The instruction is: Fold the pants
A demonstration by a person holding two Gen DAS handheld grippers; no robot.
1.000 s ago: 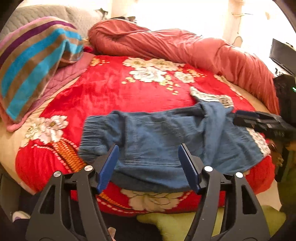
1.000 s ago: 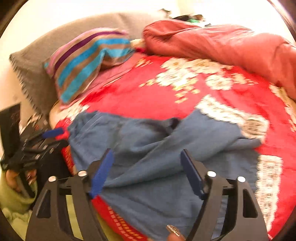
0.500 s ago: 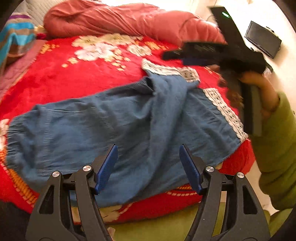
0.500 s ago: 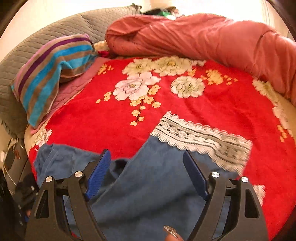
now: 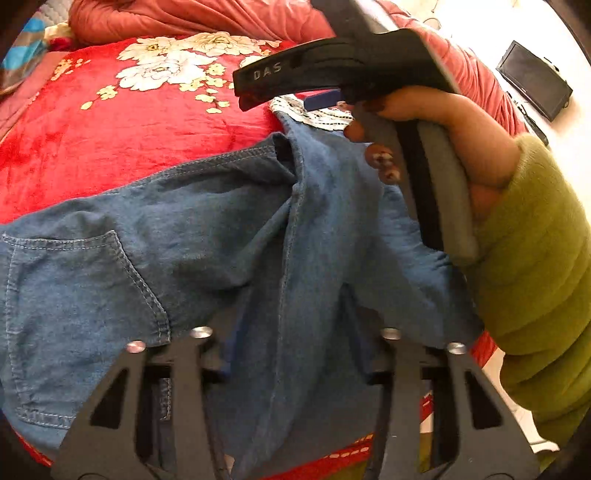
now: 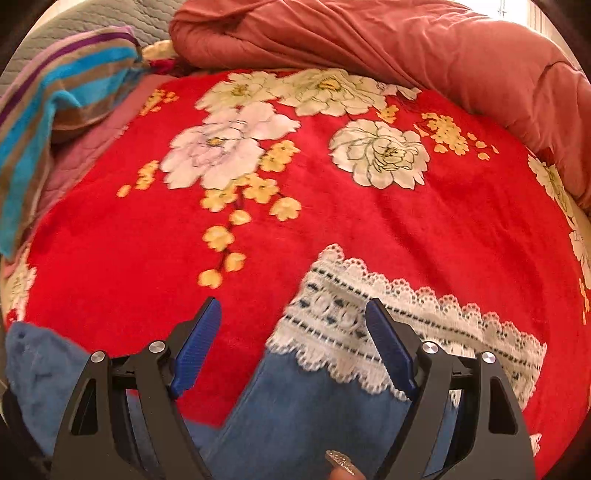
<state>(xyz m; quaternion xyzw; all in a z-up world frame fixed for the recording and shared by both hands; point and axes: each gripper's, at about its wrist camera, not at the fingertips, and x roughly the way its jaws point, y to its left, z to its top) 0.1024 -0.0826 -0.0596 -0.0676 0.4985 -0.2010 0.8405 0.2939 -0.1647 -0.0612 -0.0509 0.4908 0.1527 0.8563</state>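
Blue denim pants (image 5: 155,258) lie across a red flowered blanket (image 6: 332,221), back pocket at the left. My left gripper (image 5: 295,350) is pushed down into the near edge of the pants. Its jaws are closing on a raised fold of denim, and cloth hides the pads. My right gripper (image 6: 293,310) hovers open just over the white lace hem (image 6: 424,332) of one leg, with only the hem's left end between its fingers. In the left wrist view the right gripper (image 5: 280,92) hangs above that hem, held by a hand (image 5: 461,133) in a green sleeve.
A rolled pink quilt (image 6: 406,48) runs along the far side of the bed. A striped pillow (image 6: 44,110) and a grey headboard cushion (image 6: 81,22) are at the far left. A dark screen (image 5: 535,85) stands beyond the bed's right side.
My left gripper dropped onto the pants and its jaws narrowed around a fold. My right gripper travelled along the leg to the lace hem and stayed open.
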